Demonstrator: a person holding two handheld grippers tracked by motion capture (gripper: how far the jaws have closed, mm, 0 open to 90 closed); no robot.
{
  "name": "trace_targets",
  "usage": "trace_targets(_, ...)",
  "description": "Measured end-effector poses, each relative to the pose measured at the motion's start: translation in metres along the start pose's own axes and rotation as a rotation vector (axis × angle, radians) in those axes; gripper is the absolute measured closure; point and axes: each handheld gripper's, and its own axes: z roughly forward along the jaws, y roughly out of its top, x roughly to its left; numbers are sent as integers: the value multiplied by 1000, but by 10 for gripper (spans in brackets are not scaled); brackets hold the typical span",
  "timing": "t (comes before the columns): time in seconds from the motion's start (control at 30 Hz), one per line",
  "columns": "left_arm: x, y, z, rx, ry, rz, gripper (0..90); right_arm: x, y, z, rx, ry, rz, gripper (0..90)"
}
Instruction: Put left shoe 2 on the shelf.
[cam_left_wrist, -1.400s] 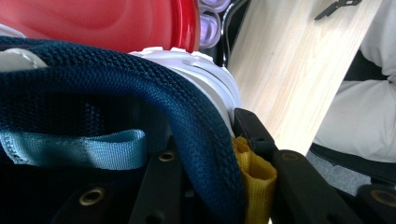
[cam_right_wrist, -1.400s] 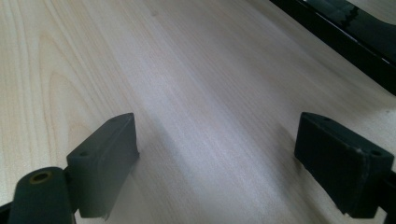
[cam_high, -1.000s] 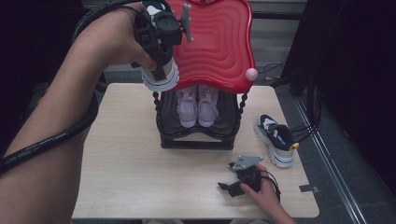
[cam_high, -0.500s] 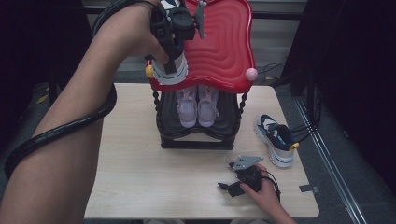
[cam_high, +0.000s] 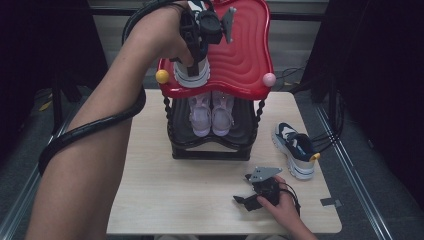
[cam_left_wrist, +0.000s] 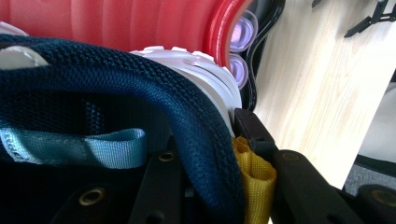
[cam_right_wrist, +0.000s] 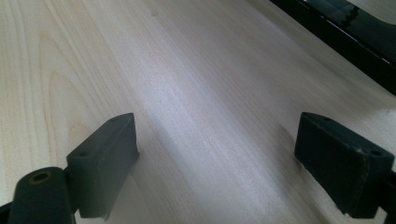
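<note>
A pale wooden table (cam_high: 165, 200) stands in a dark room with black drapes on both sides. In the high view, a black two-tier shoe rack (cam_high: 210, 147) sits at the table's far middle, topped by a wavy red tray (cam_high: 245, 60) with a yellow knob and a pink one at its near corners. The left gripper (cam_high: 192, 67) hangs above the tray's near left part, clamped on a navy sneaker (cam_high: 191, 75) whose white sole points toward the camera. A pair of pale lilac shoes (cam_high: 212, 112) rests on the rack's lower tier. Another navy sneaker (cam_high: 295, 150) lies on the table, just right of the rack. The right gripper (cam_high: 247, 200) rests low on the table near the front edge.

In the left gripper view, the black jaws pinch the sneaker's padded navy collar (cam_left_wrist: 154, 88), with a yellow pull tab beside one jaw and the red tray right behind.

In the right gripper view, the jaws stand wide apart over bare wood, holding nothing.
</note>
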Motion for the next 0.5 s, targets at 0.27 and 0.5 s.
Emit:
trace_targets(0.27, 7, 5, 5, 2, 5, 11, 729, 0, 0, 0, 0, 0, 0, 125)
trace_targets(0.5, 11, 7, 8, 6, 17, 7, 729, 0, 0, 0, 0, 0, 0, 125)
